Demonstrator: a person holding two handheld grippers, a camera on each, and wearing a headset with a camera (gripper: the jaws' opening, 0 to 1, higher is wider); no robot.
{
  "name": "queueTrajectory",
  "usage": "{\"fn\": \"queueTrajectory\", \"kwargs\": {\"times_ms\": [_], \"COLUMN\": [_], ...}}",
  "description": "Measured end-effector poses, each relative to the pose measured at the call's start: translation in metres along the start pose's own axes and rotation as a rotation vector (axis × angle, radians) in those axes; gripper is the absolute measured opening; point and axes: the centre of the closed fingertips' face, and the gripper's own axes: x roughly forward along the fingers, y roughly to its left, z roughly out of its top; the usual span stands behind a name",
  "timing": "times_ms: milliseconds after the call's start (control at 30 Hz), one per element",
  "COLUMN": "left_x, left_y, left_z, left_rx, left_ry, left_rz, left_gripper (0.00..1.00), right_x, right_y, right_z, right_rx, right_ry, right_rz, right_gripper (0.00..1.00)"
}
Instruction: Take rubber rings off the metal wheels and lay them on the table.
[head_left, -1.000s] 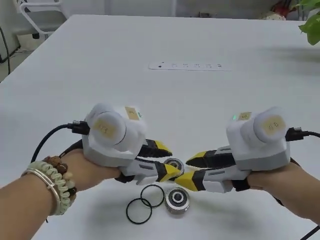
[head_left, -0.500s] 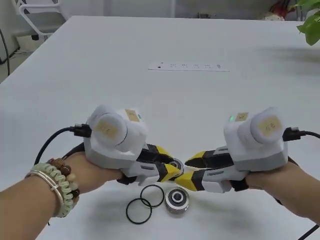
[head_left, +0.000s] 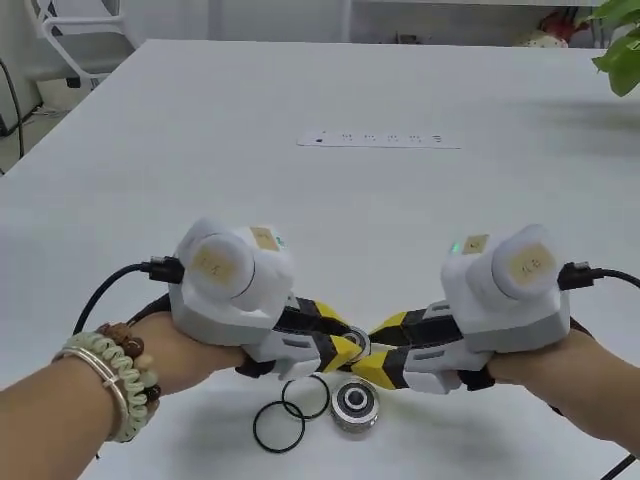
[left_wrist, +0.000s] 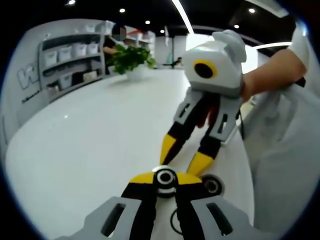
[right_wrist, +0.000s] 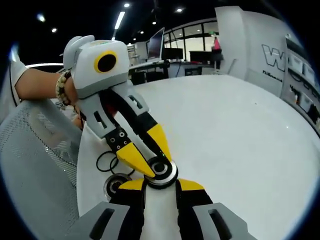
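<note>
Left gripper clamps a wheel aloft, steadying it. Right gripper jaws close on its rim, likely to peel off the rubber.

We have the left gripper and right gripper meeting tip to tip over the near side of the table. One wheel is clamped between the left jaws, and the right tips are up against it from the right. Just in front of them a second wheel lies on the table with two rings overlapping just left of it, one nearer us. Well behind, a power strip lies across mid-table, with a plant far right and a chair beyond the far left corner.
</note>
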Motion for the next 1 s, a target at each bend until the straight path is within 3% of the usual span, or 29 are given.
{"fn": "queueTrajectory", "kwargs": {"times_ms": [400, 533, 700, 833, 1000], "left_x": [0.0, 0.0, 0.0, 0.0, 0.0], "left_y": [0.0, -0.001, -0.001, -0.001, -0.001], "left_z": [0.0, 0.0, -0.001, -0.001, -0.001], "left_rx": [0.0, -0.002, -0.003, 0.001, 0.012], "left_ry": [-0.007, -0.009, -0.009, -0.008, -0.005], "left_rz": [0.001, 0.002, 0.006, 0.008, 0.008], "left_gripper": [0.15, 0.15, 0.15, 0.15, 0.14], "right_x": [-0.003, -0.005, -0.005, -0.007, -0.009], "right_y": [0.0, -0.003, -0.004, -0.009, -0.015], "right_z": [-0.002, -0.006, -0.006, -0.006, -0.005], "right_rx": [-0.053, -0.072, -0.07, -0.041, 0.074], "right_ry": [0.018, 0.038, 0.042, 0.04, 0.029], "right_rz": [0.003, -0.013, -0.02, -0.039, -0.06], "right_gripper": [0.15, 0.05, 0.03, 0.0, 0.0]}}
